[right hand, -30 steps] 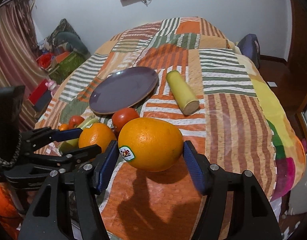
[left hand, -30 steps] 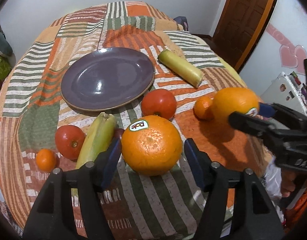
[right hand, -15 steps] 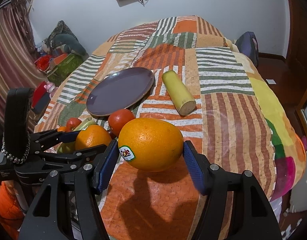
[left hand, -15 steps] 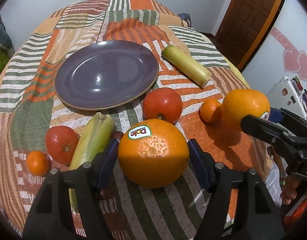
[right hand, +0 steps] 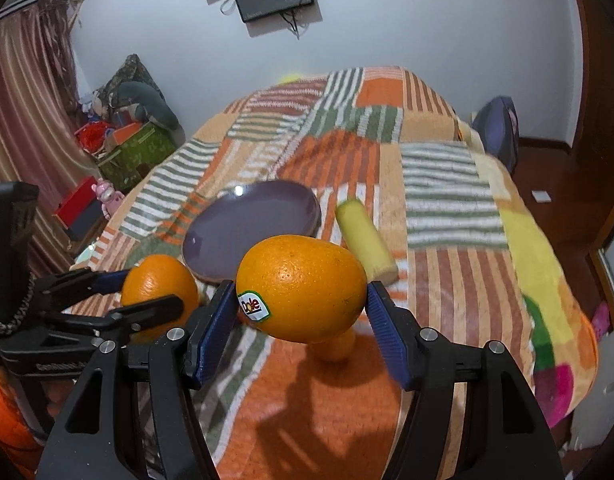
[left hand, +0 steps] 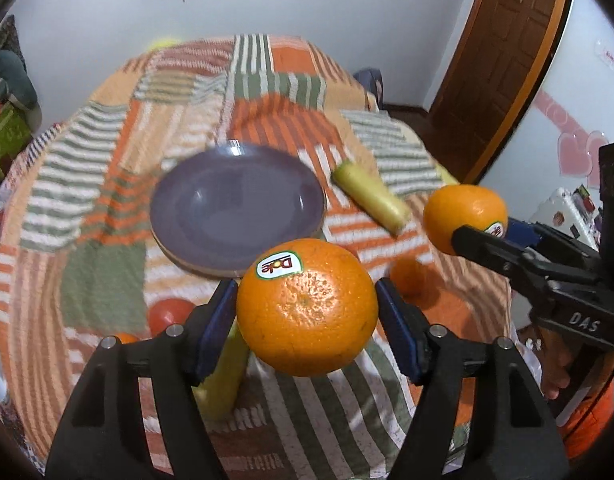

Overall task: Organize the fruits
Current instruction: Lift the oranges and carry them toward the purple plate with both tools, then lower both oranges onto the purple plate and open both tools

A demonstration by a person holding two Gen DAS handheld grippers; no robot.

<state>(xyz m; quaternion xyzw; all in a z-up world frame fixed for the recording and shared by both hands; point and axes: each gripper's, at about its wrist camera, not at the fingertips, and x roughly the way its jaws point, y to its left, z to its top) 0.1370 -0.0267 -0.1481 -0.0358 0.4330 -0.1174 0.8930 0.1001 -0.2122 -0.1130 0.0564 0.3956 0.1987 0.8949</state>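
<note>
My left gripper (left hand: 307,316) is shut on a large round orange (left hand: 307,308) with a Dole sticker, held above the table's near edge. My right gripper (right hand: 299,316) is shut on a second, oval orange (right hand: 301,286) with a Dole sticker; it also shows in the left wrist view (left hand: 465,216), at the right. The empty purple plate (left hand: 235,208) lies just beyond both oranges, also in the right wrist view (right hand: 251,224). The left gripper's orange shows in the right wrist view (right hand: 159,284), at the left.
On the striped patchwork cloth (left hand: 107,200) lie a yellow-green banana piece (left hand: 371,200) right of the plate, another (left hand: 223,376) under my left gripper, a tomato (left hand: 167,314), and small tangerines (left hand: 407,276) (right hand: 335,346). A door (left hand: 503,60) stands at the right.
Both grippers have lifted their oranges higher off the table and tilted up; the plate and loose fruit now sit lower and farther in both views.
</note>
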